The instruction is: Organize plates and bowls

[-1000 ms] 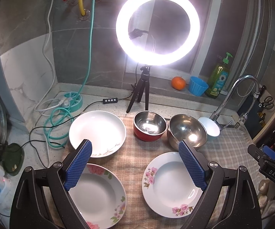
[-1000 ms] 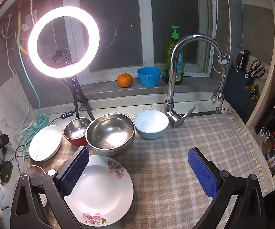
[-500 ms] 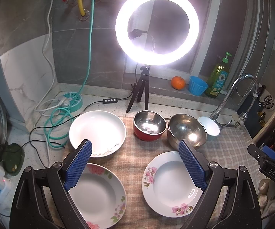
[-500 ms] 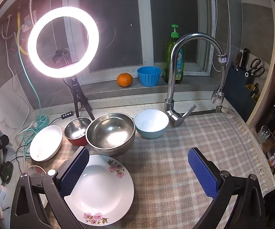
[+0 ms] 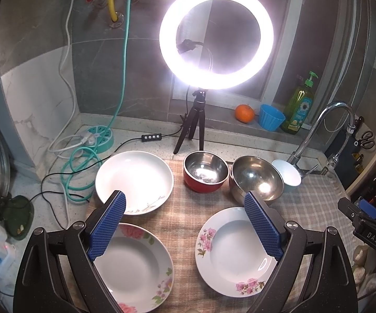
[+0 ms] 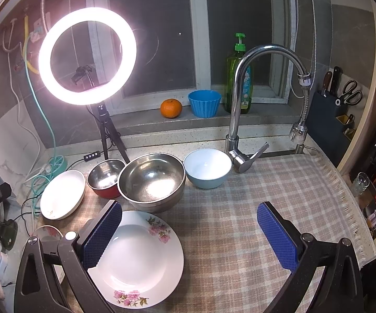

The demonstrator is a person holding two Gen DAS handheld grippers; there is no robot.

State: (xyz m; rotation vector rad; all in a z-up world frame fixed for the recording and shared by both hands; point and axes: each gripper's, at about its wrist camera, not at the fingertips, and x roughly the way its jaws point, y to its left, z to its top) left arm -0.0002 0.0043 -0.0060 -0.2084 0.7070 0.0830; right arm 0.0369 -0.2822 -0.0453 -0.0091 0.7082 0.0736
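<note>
On the checked cloth (image 6: 253,190) lie two pink-flowered plates, one at the left (image 5: 135,263) and one at the right (image 5: 232,250), which is also in the right wrist view (image 6: 138,258). Behind them are a plain white plate (image 5: 135,177), a red steel-lined bowl (image 5: 205,174), a large steel bowl (image 5: 255,180) and a light blue bowl (image 6: 207,168). My left gripper (image 5: 185,224) is open and empty above the flowered plates. My right gripper (image 6: 190,234) is open and empty, its left finger over the right flowered plate.
A ring light on a tripod (image 5: 215,41) stands behind the bowls. The faucet (image 6: 242,99) rises beside the blue bowl. A coiled teal hose and cables (image 5: 81,167) lie left of the cloth. An orange, blue cup and soap bottle (image 6: 237,78) sit on the sill.
</note>
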